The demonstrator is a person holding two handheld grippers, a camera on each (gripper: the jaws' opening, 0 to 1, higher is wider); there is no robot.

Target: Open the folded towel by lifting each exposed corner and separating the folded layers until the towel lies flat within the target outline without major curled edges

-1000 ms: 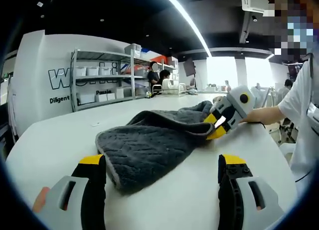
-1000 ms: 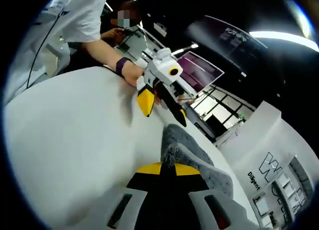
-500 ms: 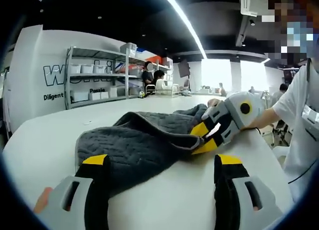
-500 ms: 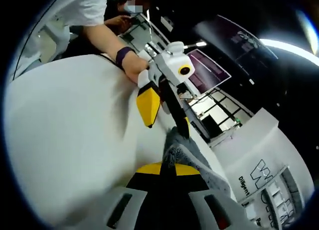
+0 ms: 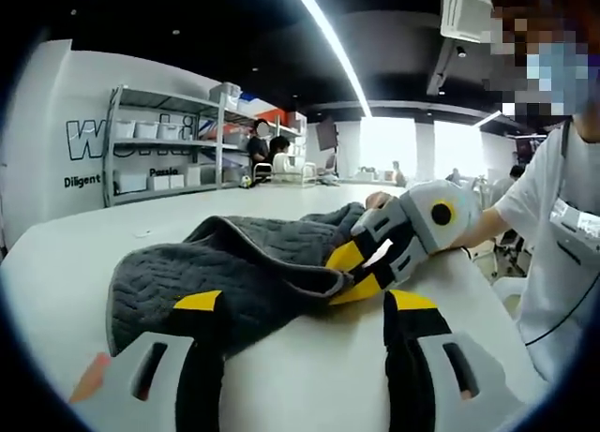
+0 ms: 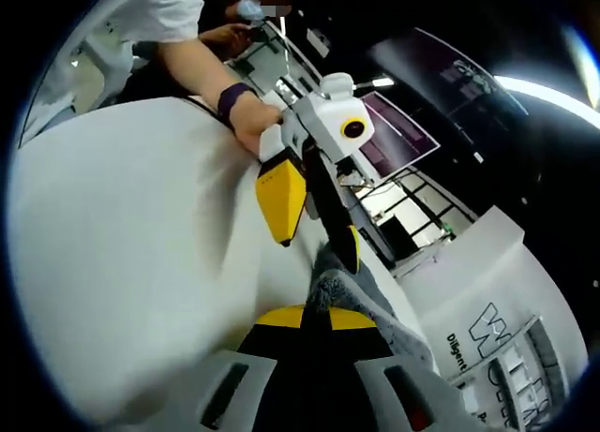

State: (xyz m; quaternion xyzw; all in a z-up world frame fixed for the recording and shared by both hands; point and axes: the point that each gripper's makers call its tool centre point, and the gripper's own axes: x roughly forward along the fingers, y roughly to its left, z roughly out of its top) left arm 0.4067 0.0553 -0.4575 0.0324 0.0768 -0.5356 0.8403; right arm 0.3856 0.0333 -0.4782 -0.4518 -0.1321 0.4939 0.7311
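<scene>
A dark grey quilted towel [image 5: 234, 273] lies folded and bunched on the white table [image 5: 84, 245]. My left gripper [image 5: 309, 301] is open low over the table, its left jaw in front of the towel's near end. My right gripper [image 5: 349, 275] comes in from the right, shut on the towel's top-layer edge and holding it slightly raised. In the right gripper view, my right gripper [image 6: 317, 312] pinches the towel [image 6: 375, 310] edge between closed yellow-tipped jaws. My left gripper [image 6: 317, 251] stands open just beyond it.
Metal shelves [image 5: 159, 151] with white bins stand by the back wall, with people [image 5: 258, 146] near them. A person in a white shirt [image 5: 553, 226] stands at the table's right side; the hand [image 6: 234, 123] wears a purple wristband. Bare tabletop [image 6: 122, 245] spreads left of the towel.
My left gripper has come closer to the towel, so its left jaw now overlaps the towel's near end. My right gripper stays shut on the towel edge.
</scene>
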